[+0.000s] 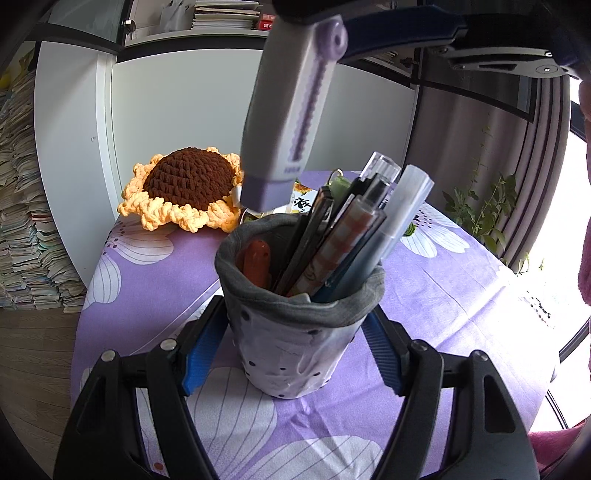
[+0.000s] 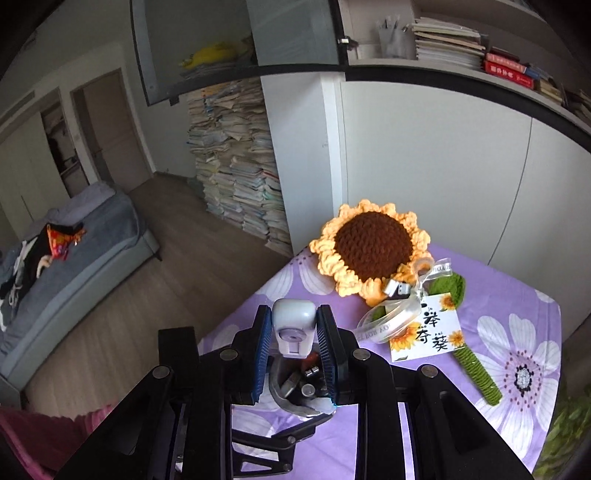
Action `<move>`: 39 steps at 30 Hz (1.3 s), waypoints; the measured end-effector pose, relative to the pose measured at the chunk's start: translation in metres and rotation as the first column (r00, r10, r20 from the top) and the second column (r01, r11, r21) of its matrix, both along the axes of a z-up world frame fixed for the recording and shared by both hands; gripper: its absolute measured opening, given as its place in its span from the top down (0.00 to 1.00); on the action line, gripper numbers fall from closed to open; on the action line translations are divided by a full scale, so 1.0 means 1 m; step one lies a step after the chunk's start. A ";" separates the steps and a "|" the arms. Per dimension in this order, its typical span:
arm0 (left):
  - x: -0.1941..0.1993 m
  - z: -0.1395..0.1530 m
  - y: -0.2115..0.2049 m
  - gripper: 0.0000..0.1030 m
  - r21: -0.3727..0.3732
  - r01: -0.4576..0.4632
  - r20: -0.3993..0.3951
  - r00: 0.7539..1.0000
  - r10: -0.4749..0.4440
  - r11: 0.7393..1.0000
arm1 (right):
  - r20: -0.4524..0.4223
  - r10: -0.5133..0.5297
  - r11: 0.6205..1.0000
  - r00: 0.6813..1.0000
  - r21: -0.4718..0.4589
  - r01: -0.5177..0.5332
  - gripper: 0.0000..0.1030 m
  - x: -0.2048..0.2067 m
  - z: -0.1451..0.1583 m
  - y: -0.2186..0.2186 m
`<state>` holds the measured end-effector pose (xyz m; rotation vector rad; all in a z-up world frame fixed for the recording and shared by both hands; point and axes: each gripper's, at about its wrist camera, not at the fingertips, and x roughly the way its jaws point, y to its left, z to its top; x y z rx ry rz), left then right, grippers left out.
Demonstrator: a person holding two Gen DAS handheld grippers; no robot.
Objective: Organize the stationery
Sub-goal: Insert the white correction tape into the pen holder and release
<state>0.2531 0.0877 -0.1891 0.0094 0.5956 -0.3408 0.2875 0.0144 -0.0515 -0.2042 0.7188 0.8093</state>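
Left wrist view, left to right: crocheted sunflower point(image 1: 186, 188) lies at the far left of the purple floral tablecloth point(image 1: 443, 288), behind the holder. Centre: grey fabric pen holder point(image 1: 295, 325) stands upright on the cloth, rim folded over, between the left gripper point(image 1: 291, 354) fingers. Both blue pads sit against its sides, left pad point(image 1: 201, 354) and right pad point(image 1: 384, 358), so the left gripper is clamped on the pen holder. It points downward at a slant. Inside the holder: an orange-red item point(image 1: 256, 264) at the left, then a bundle of pens point(image 1: 351, 229) leaning to the right, tips sticking out above the rim.

Above the holder: a grey-and-lilac correction tape point(image 1: 291, 110) hangs tilted, lower end just above and behind the rim, not touching the pens. Its top end is pinched by the right gripper point(image 1: 340, 35), coming in from the upper right. Person's pink sleeve point(image 1: 583, 236) at the far right edge.

Right wrist view, left to right: bed point(image 2: 74, 240) and stacked papers point(image 2: 240, 158) in the background. The right gripper point(image 2: 293, 325) jaws stand narrow, blue pads pressed on both sides of the correction tape point(image 2: 293, 321), held end-on. Directly below the tape: the open mouth of the pen holder point(image 2: 291, 402). Right of that: sunflower point(image 2: 373, 247), printed card point(image 2: 428, 328), green crocheted stem point(image 2: 476, 373) on the tablecloth point(image 2: 517, 314).
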 end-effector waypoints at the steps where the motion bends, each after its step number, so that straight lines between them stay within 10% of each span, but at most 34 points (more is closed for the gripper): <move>1: 0.000 0.000 0.000 0.30 0.000 0.000 0.000 1.000 0.000 1.000 | -0.010 0.000 1.000 1.000 -0.003 0.000 0.74 0.002 -0.003 0.001; 39: -0.002 -0.002 -0.003 0.29 -0.007 0.003 -0.005 1.000 -0.003 1.000 | -0.172 0.040 0.996 0.984 -0.066 -0.052 0.74 0.032 -0.052 0.005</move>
